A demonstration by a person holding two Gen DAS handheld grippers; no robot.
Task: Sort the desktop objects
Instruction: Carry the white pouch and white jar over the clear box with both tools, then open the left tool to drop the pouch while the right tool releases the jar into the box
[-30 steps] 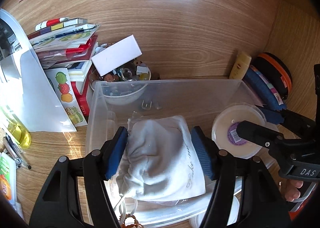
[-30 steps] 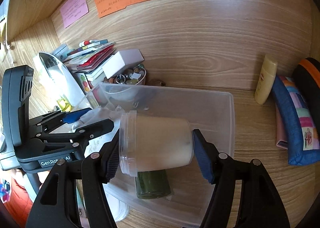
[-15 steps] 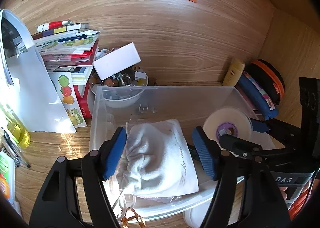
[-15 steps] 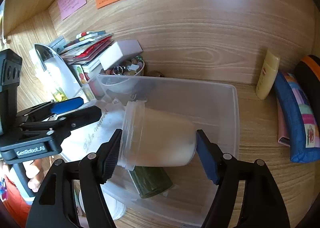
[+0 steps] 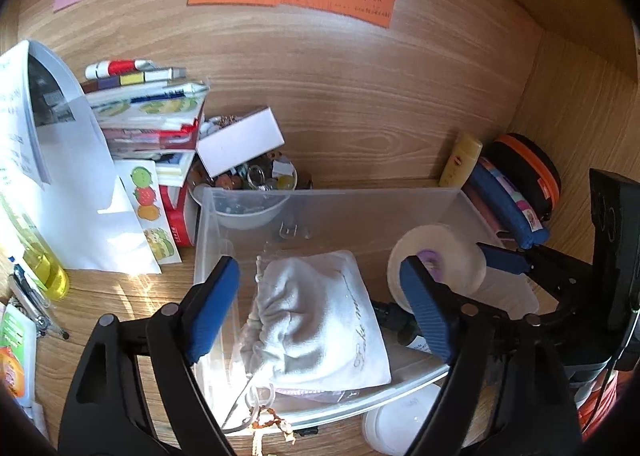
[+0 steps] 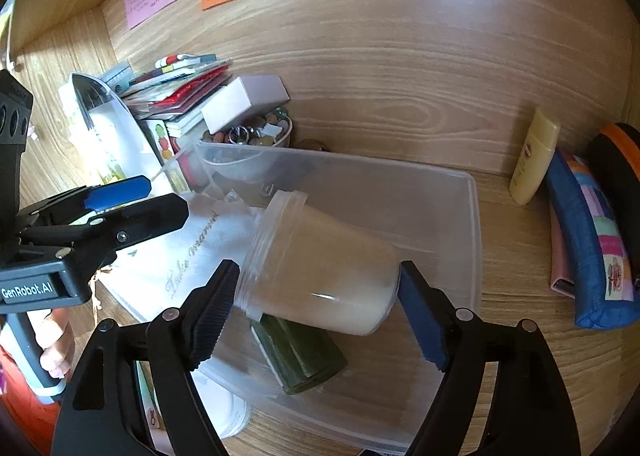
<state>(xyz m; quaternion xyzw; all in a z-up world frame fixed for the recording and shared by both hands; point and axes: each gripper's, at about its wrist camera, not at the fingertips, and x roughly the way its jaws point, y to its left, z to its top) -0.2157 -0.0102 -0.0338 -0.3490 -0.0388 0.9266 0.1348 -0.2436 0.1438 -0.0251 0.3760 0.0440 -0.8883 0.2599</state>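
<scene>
Plastic, clear and thin-walled, forms the rectangular storage bin (image 5: 328, 203) on the wood-grain table (image 5: 360, 127). Inside the bin at its left end lies a soft white drawstring pouch (image 5: 320, 320), wrinkled cloth with cursive embroidery. At the bin's right end a cylindrical translucent jar (image 6: 320, 276) with a threaded rim lies tilted on its side across a dark green bottle (image 6: 300, 356).

Left tongs (image 5: 320, 312) slope down over the pouch, jaws opening, blue ribbed pads clear of the cloth on both sides. Right tongs (image 6: 316, 312) slope down likewise, jaws opening; the jar sits between the pads, which look just off its ends. Behind the bin stands a bowl (image 5: 244, 211) of trinkets.
</scene>
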